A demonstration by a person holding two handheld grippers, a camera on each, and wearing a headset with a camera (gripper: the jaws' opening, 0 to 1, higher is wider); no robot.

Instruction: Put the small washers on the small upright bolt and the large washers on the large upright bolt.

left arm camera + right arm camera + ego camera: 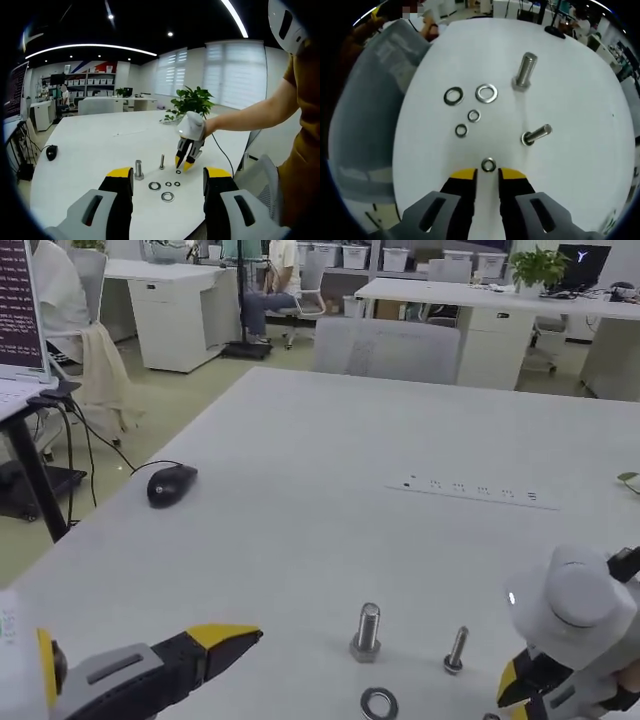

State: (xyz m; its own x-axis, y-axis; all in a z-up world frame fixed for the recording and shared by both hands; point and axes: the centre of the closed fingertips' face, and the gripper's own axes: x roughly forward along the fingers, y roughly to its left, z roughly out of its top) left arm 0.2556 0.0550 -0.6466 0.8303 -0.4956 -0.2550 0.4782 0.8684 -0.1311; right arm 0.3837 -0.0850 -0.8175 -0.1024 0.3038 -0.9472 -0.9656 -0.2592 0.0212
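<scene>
Handling: small silver steel washer (488, 164) thin, light, rigid, likely slick on smooth white bench (580, 100); best pinched across outer rim. Lies flat just ahead of right hand-held gripper (488, 176), jaws slightly parted, empty. Large steel washers (486, 93) lie beside large hex-head steel bolt (525, 71); slim small bolt (536, 134) nearer. Left hand-held gripper (168, 175) spread wide, empty. Laptop screen (15, 300) text too small to read.

R gripper (487, 172), fingers (464, 177) narrowly apart, small washer (488, 164) just beyond tips on table (580, 165).
</scene>
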